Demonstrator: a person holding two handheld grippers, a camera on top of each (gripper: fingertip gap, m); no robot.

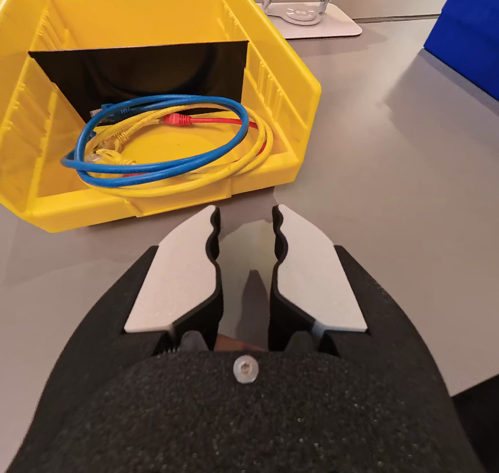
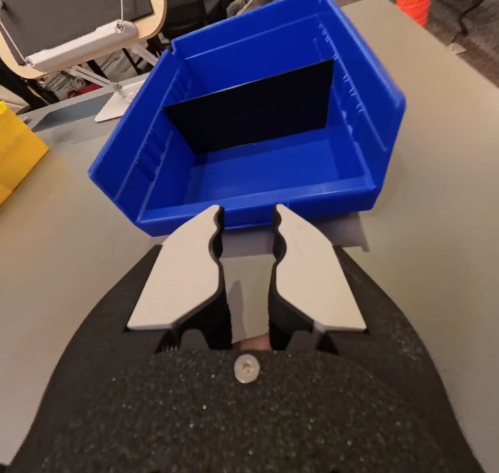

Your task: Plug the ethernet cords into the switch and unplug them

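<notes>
**A:** Grey table (image 1: 378, 190) under everything, largest thing in view. On it sit two bins: a yellow bin (image 1: 272, 60) ahead of the left gripper (image 1: 245, 211), and a blue bin (image 2: 383, 125) ahead of the right gripper (image 2: 248, 211).

**B:** What's in them?

**A:** Each has a black divider (image 1: 151, 68) standing across it. The blue bin's front compartment looks bare; behind its divider I can't see. The yellow bin's front compartment holds the cords, coiled together: a blue cord (image 1: 167, 163), a yellow cord (image 1: 251, 160) and a red cord (image 1: 213, 120), whose plug lies near the divider.

**B:** And the switch?

**A:** Not visible in either view. It may be behind a divider; I can't tell.

**B:** The tongs?

**A:** Both released, jaws parted with nothing between them. Each hangs just short of its bin's front lip, over bare table. So I'd judge the task hasn't started: no cord lifted, nothing plugged.

**B:** What could go wrong from here?

**A:** Mostly the tangle. The three loops overlap, so pulling one cord would likely drag the others up or out over the low lip. The yellow plugs (image 1: 108, 155) sit in a cluster under the blue loop and blend into the yellow floor, so a pinch there could miss or catch two at once. Gripping a cord mid-length instead of at the plug would leave the plug dangling, hard to aim at a port. The bin itself looks light; a snagged cord might slide it.
</notes>
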